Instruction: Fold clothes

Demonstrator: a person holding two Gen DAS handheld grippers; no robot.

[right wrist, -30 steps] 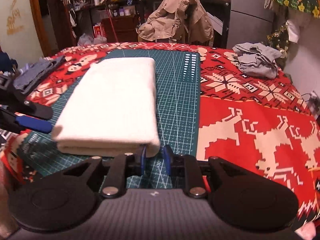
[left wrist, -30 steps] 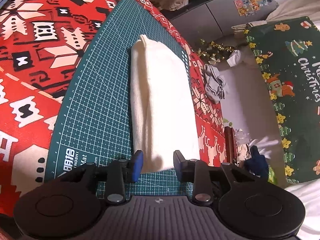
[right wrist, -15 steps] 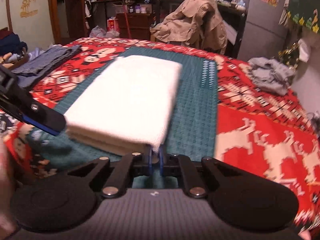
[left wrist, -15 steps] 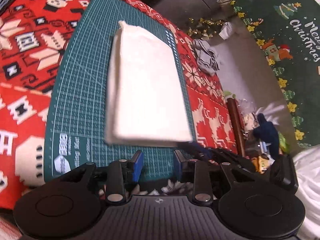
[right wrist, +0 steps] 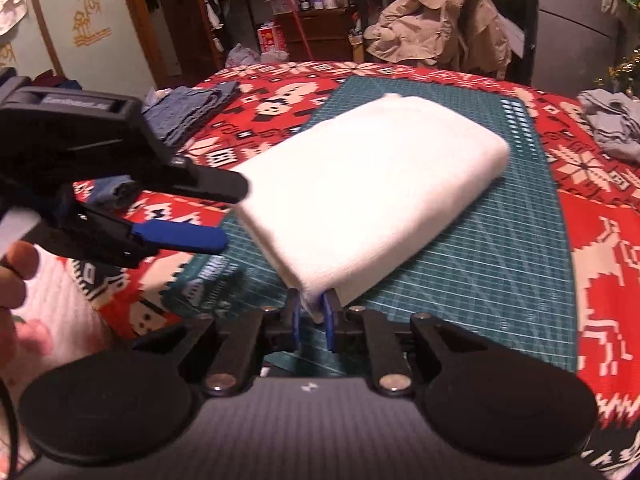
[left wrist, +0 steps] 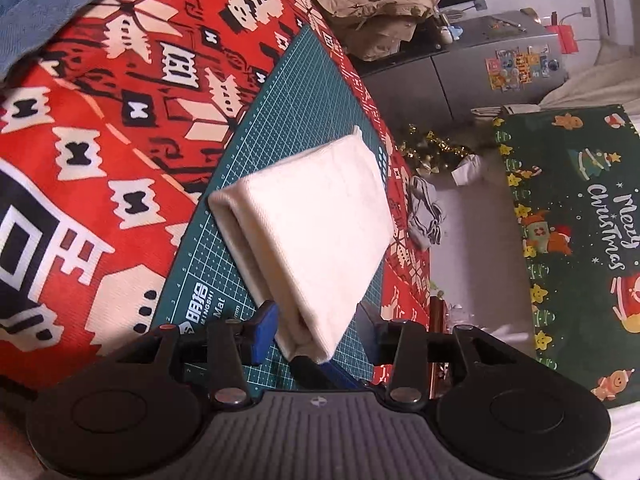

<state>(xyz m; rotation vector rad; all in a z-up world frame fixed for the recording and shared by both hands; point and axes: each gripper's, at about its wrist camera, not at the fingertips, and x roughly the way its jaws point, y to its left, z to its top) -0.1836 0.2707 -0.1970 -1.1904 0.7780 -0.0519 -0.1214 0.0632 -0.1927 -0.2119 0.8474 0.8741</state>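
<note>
A folded white cloth lies slantwise over the green cutting mat, its near corner raised off the mat. My right gripper is shut on that near corner. In the left wrist view the cloth reaches down between the spread fingers of my left gripper, which is open and not pinching it. The right gripper's blue fingers show just under the corner. From the right wrist view the left gripper hovers open at the cloth's left edge.
A red patterned tablecloth covers the table under the mat. Folded blue denim clothes sit at the far left, a crumpled grey garment at the far right. A beige jacket hangs behind the table. A hand holds the left gripper.
The right gripper closed on the cloth's near corner and lifted it. The cloth has swung from lying straight on the mat to slanted. The left gripper stayed open and shifted beside it.
</note>
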